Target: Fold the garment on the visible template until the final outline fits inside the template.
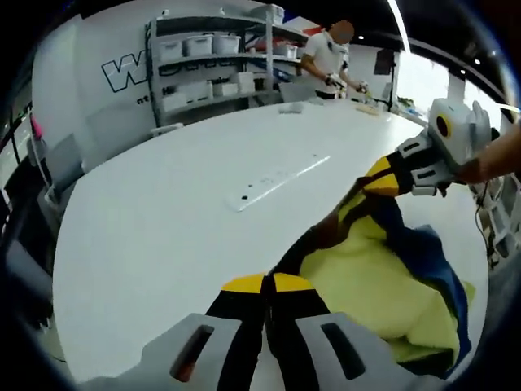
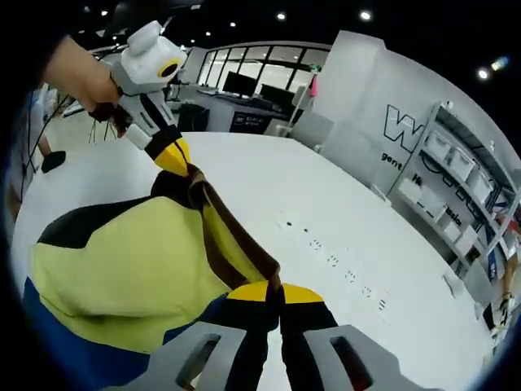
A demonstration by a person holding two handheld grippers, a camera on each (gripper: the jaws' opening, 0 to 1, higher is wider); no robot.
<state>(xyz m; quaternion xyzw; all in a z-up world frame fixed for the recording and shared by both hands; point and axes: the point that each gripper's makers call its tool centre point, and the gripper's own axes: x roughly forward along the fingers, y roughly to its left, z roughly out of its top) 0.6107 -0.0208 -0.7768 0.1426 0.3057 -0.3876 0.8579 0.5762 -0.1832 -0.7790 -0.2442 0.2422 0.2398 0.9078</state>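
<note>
A yellow garment (image 1: pixel 383 285) with blue, black and brown parts hangs between my two grippers over the white table (image 1: pixel 163 212). My left gripper (image 1: pixel 264 283) is shut on its brown edge at the bottom of the left gripper view. In that view my right gripper (image 1: pixel 383 175) comes in from the right, pinching the other end. In the right gripper view, my right gripper (image 2: pixel 275 292) is shut on the garment (image 2: pixel 122 261), and the left gripper (image 2: pixel 175 156) holds the far end at upper left. A pale strip with dark dots (image 1: pixel 277 181) lies flat on the table beyond the garment.
Shelves with white bins (image 1: pixel 212 65) stand behind the table, and a person (image 1: pixel 330 53) works at its far end. The dotted strip (image 2: pixel 338 261) runs across the table (image 2: pixel 391 220) right of the garment. Desks with monitors (image 2: pixel 244 85) stand farther back.
</note>
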